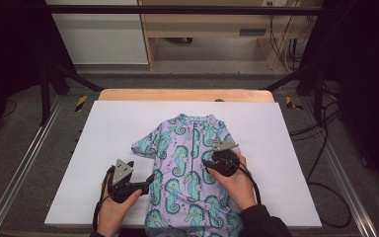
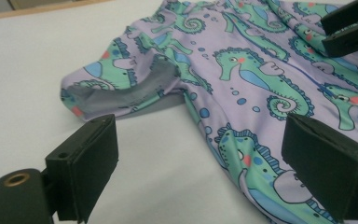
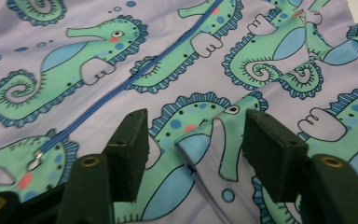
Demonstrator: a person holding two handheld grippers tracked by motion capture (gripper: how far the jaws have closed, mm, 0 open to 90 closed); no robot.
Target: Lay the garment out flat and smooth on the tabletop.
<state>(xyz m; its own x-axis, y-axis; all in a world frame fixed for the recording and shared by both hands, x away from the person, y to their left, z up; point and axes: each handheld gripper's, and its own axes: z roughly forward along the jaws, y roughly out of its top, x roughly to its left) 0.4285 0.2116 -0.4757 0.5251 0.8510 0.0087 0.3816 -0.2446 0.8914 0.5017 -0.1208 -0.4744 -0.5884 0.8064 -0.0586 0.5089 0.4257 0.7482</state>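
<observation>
One lilac children's swimsuit [image 1: 190, 168] printed with green seahorses lies flat on a white table [image 1: 103, 148], its blue zip [image 3: 135, 77] running down the middle; no lettering can be read on it. Two grippers work it. The right gripper [image 3: 193, 144], held palm-down over the suit's right side, has its jaws partly spread astride a raised fold of fabric [image 3: 205, 144]. The left gripper [image 2: 200, 154] rests at the suit's left edge below the short sleeve [image 2: 121, 88], jaws wide apart, gripping nothing
</observation>
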